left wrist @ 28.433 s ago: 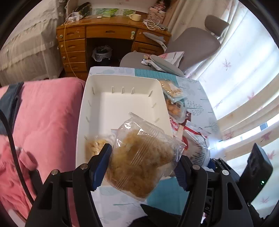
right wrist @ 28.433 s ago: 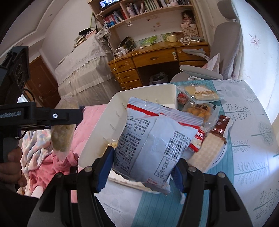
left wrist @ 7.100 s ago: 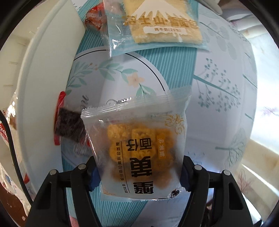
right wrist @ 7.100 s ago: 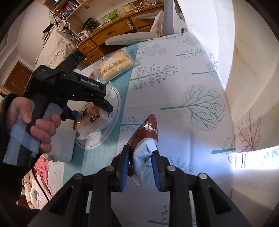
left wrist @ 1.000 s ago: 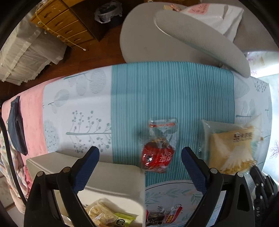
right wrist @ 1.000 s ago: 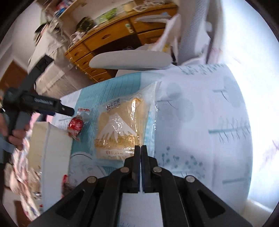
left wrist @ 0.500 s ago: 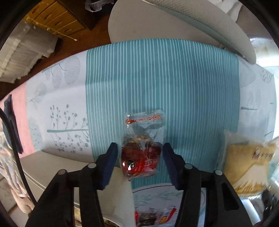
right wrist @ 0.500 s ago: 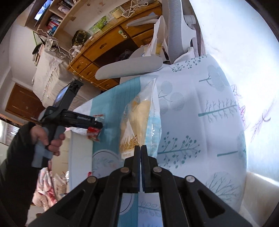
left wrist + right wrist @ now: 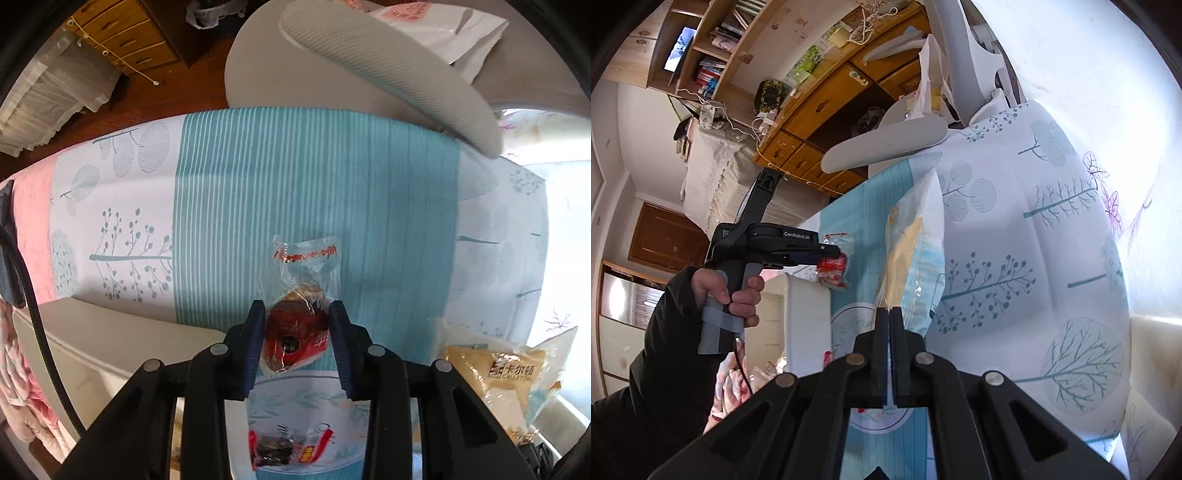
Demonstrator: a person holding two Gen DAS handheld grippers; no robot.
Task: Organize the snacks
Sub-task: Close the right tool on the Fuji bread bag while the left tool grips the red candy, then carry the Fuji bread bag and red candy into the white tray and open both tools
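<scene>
Left gripper [image 9: 297, 325] clamped on small red clear-wrapped snack packet [image 9: 295, 332], lifted above teal-striped tabletop [image 9: 314, 184] beside white plastic bin [image 9: 122, 343] corner, right gripper [image 9: 890, 317] pinched tight on edge of clear yellow cake packet [image 9: 912, 251], hanging edge-on over tabletop

yellow snack bag [image 9: 506, 373], 4 o'clock in left wrist view: "卡尔顿 / CALLETON" (small Latin line only partly legible) | left gripper [image 9: 833, 254] body, 9 o'clock in right wrist view: "GenRobot.AI" in white
</scene>
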